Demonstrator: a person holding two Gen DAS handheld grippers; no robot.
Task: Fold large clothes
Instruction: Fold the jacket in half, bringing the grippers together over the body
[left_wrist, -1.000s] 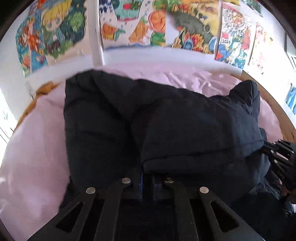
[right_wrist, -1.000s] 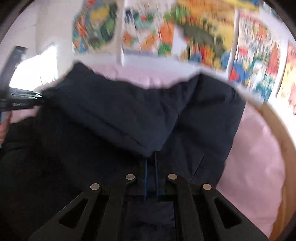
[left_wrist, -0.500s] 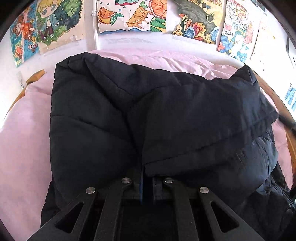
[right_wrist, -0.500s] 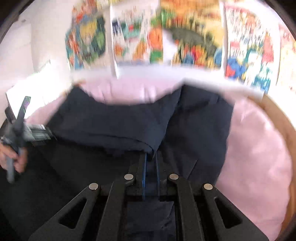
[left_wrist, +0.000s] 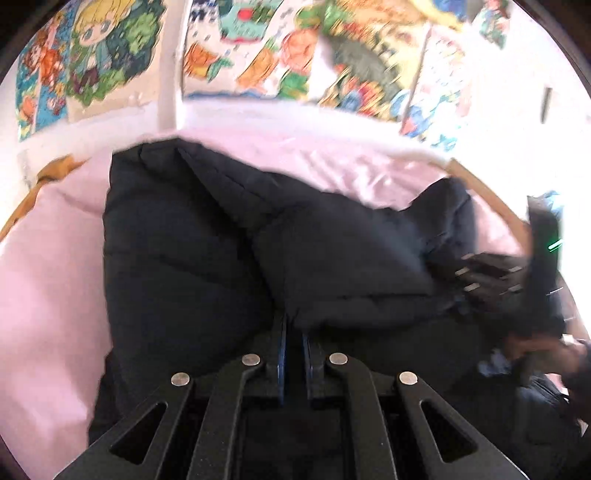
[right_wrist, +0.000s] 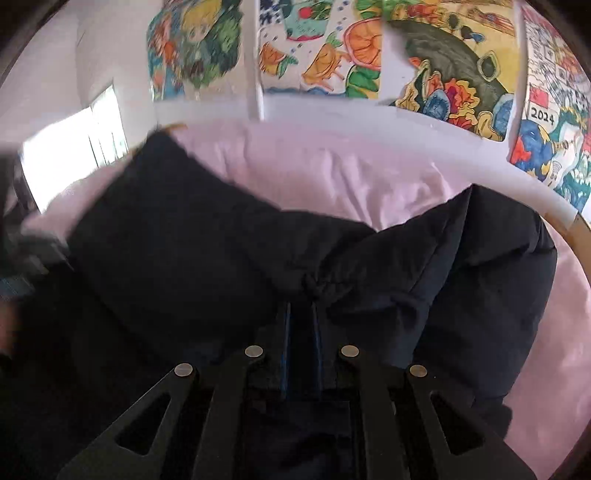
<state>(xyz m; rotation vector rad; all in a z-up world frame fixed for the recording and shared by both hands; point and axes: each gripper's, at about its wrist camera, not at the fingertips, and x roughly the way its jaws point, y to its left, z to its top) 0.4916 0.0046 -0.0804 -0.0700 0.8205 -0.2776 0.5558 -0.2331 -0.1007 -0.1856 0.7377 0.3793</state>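
A dark padded coat (left_wrist: 207, 258) lies bunched on a bed with a pink sheet (left_wrist: 48, 280), below bright posters (right_wrist: 321, 48) on the wall. The left gripper (left_wrist: 293, 332) has its fingers closed almost together, pinching a fold of the coat's edge. The right gripper (right_wrist: 301, 314) likewise clamps a gathered fold. No container shows. The coat's near part is hidden under both grippers, and the frame edges are blurred.

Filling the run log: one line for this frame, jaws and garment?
left gripper: jaws shut on jacket | right gripper: jaws shut on jacket | jacket: partly folded on pink sheet
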